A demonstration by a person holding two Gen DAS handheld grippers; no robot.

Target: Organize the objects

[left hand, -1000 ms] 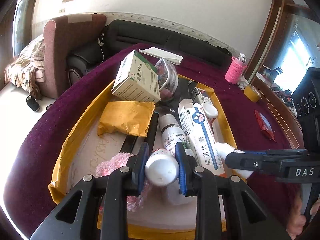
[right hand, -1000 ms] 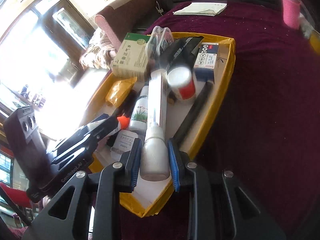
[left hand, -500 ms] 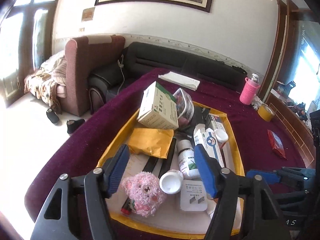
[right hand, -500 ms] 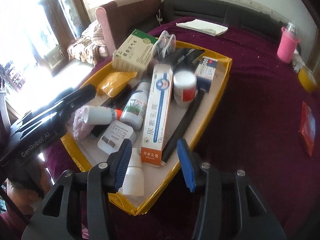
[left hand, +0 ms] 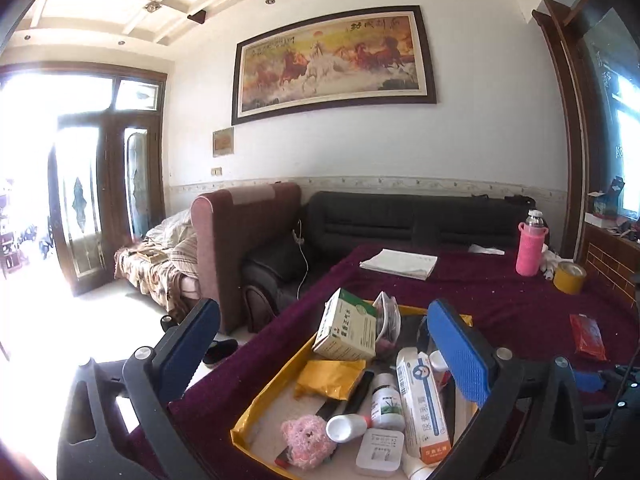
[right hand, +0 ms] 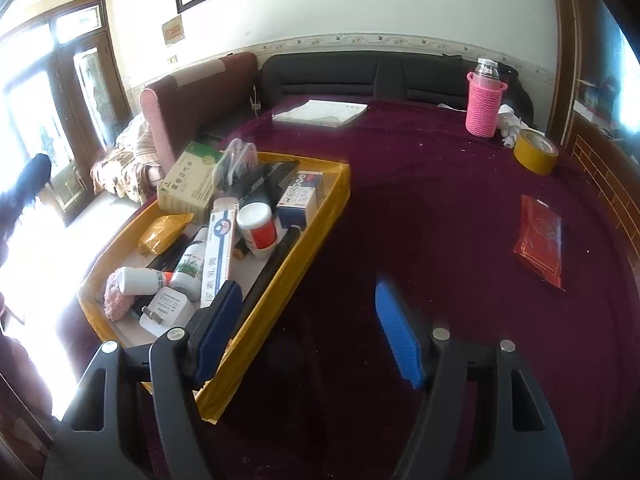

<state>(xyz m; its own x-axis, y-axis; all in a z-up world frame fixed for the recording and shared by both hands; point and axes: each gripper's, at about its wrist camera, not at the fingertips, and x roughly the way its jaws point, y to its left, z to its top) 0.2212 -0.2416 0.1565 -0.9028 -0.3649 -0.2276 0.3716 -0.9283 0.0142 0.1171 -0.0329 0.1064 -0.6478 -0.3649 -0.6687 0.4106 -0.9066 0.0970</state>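
Both tools are seen empty, jaws opening: the left tool (left hand: 324, 356) above the tray (right hand: 320, 236), the right tool (right hand: 308, 332) beside it.

We're in a home's living room. A black sofa (left hand: 404, 220) lines the wall, a horse painting (left hand: 332, 60) hangs above.

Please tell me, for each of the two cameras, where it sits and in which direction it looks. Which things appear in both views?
Left wrist: sits on the left gripper, facing nearly level across the yellow tray toward the sofa and wall painting; only its own opening, empty jaws show.
Right wrist: sits on the right gripper, tilted down at the maroon table; its jaws, opening and empty, show.
Shared: the tray, the pink bottle, the tape roll.
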